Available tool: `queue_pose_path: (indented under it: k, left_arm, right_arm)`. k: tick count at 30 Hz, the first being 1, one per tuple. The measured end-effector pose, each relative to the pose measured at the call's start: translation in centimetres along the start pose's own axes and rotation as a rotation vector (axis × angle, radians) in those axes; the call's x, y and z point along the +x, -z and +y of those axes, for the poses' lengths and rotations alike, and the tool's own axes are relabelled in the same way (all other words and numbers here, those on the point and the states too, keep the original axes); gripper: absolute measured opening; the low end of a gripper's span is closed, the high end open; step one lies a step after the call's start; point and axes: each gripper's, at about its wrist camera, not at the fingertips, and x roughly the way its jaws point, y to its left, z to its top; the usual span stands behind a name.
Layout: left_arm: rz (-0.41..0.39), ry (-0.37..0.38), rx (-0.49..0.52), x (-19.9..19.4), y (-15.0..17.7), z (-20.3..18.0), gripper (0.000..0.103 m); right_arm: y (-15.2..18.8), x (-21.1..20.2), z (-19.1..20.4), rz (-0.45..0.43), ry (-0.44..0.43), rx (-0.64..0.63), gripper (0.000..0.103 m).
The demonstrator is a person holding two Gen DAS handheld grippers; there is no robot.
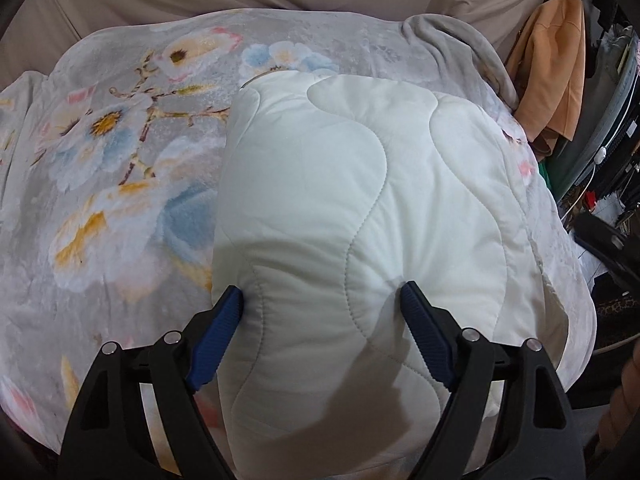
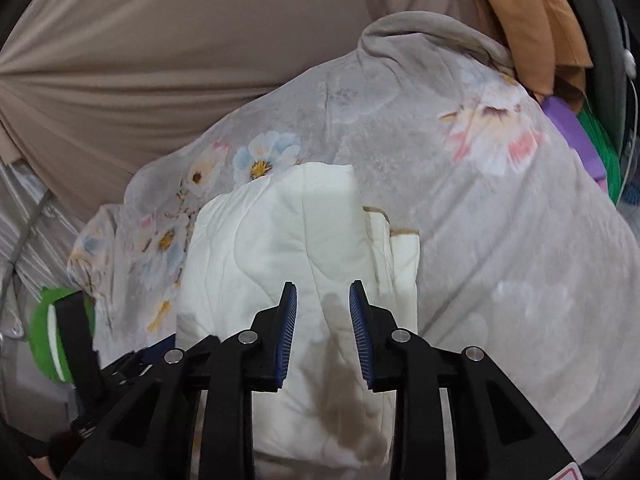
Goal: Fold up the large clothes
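A white quilted garment [image 1: 360, 200] lies folded into a thick bundle on a grey floral blanket [image 1: 120, 160]. My left gripper [image 1: 322, 300] is wide open, its blue pads [image 1: 224, 320] pressing down on the near part of the bundle on either side of a bulge. In the right wrist view the same white bundle [image 2: 280, 240] lies below my right gripper [image 2: 323, 296], whose jaws stand partly open just above the fabric, with nothing between them. Folded layers with a tan edge [image 2: 396, 236] show at the bundle's right side.
A beige sheet [image 2: 180, 60] covers the backdrop behind the blanket. Orange cloth [image 1: 556, 68] hangs at the right, next to purple and green items [image 2: 580, 140] and dark clutter. The left gripper's green-and-black body [image 2: 60, 332] shows at the left of the right wrist view.
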Motion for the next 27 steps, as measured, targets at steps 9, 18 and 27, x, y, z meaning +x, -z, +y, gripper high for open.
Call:
queue_pose_path:
  k: [9,18,27]
  left_arm:
    - [-0.011,-0.023,-0.013,-0.5,0.0,0.3,0.077]
    - [0.016,0.011,-0.052,-0.1,0.4,1.1,0.079]
    - [0.042,-0.027,-0.032,1.2,0.4,1.0,0.082]
  right_arm:
    - [-2.3,8.8,-1.3,0.104,0.004,0.047,0.006]
    - [1.6,7.4,-4.3,0.095,0.054,0.049,0.002]
    - [1.7,1.1,-2.5,-0.003,0.085,-0.004,0.004]
